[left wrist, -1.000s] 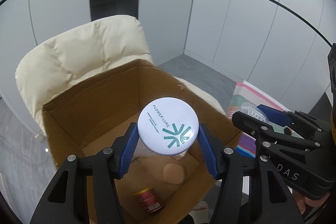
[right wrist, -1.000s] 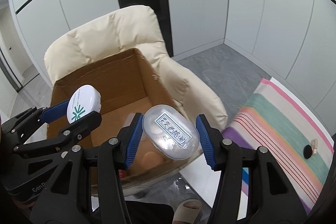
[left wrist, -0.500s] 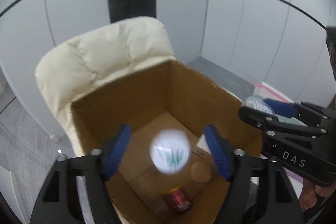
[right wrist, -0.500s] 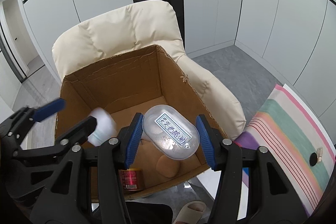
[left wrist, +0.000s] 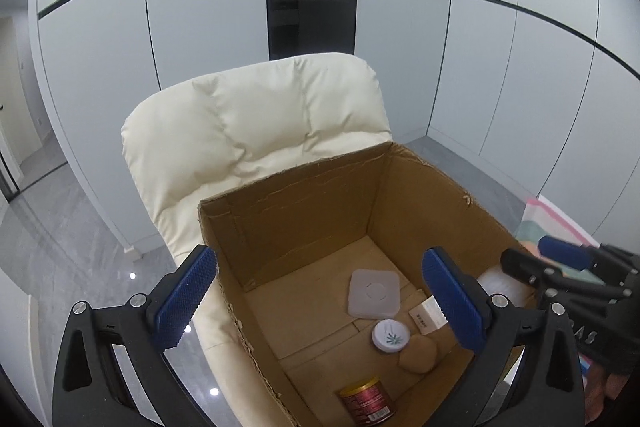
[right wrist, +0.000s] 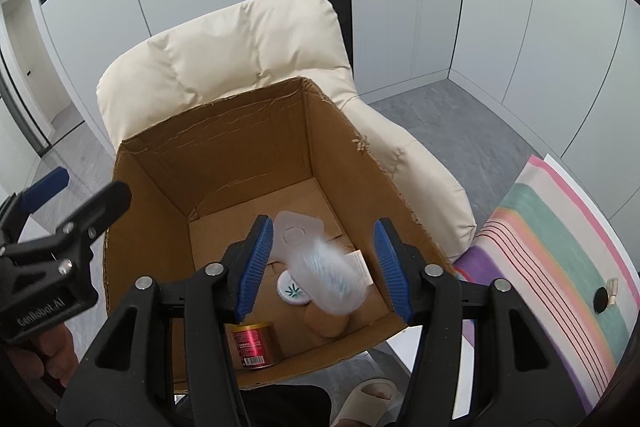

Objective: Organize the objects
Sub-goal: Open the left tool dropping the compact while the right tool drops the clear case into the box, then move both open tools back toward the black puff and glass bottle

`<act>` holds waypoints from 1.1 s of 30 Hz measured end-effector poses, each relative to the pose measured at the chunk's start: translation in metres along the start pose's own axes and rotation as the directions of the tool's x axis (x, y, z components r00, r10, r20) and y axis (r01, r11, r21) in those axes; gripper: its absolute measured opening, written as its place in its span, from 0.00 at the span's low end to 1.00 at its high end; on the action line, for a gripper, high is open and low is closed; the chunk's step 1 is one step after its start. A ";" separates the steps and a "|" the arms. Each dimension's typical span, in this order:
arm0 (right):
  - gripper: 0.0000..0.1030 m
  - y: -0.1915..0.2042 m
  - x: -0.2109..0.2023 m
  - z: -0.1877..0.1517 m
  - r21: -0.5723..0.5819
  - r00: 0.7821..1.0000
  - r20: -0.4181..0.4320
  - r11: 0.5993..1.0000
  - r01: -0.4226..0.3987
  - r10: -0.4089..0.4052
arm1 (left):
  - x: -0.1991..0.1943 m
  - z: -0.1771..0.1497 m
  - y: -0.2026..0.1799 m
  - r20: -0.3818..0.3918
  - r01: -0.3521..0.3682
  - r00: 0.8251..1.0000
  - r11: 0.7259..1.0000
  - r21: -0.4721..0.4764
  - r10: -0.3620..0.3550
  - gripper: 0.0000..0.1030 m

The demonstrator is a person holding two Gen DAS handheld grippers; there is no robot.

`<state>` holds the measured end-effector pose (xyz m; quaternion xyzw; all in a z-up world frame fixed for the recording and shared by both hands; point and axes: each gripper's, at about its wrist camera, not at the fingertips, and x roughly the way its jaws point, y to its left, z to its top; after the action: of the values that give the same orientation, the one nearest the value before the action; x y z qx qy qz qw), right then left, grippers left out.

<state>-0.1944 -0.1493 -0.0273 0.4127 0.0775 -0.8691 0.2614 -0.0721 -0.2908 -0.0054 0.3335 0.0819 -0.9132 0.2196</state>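
Cardboard box [left wrist: 304, 223] with red can [left wrist: 366, 403]

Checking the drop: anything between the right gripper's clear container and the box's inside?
Nothing blocks it: the cardboard box is open-topped. The clear container, blurred between the right gripper's opening jaws, is above a round white tin.

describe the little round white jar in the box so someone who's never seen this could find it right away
Start at the open brown cardboard box resting on the cream padded armchair. On its floor, the small round white jar lies just nearer the camera than the pale square plastic lid, beside the tan round puff. Only it has a green leaf logo on top.
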 end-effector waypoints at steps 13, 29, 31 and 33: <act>0.93 -0.027 -0.014 -0.003 0.041 0.998 0.047 0.998 0.037 -0.039 | 0.002 0.002 -0.022 0.008 0.031 0.999 0.999 0.032 -0.031 1.00; 0.99 -0.066 -0.030 -0.015 0.055 0.992 0.063 0.992 0.110 -0.114 | 0.006 0.007 -0.071 0.011 0.089 0.996 0.992 0.084 -0.091 1.00; 1.00 -0.070 -0.034 -0.017 0.061 0.990 0.076 0.991 0.118 -0.123 | 0.007 0.007 -0.078 0.008 0.098 0.995 0.991 0.090 -0.099 1.00; 1.00 -0.076 -0.039 -0.018 0.066 0.989 0.084 0.991 0.119 -0.125 | 0.007 0.007 -0.085 0.009 0.106 0.994 0.990 0.096 -0.107 1.00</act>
<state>-0.2017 -0.0631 -0.0158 0.3764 0.0647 -0.9027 0.1983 -0.1196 -0.2201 -0.0044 0.3323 0.0545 -0.9288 0.1550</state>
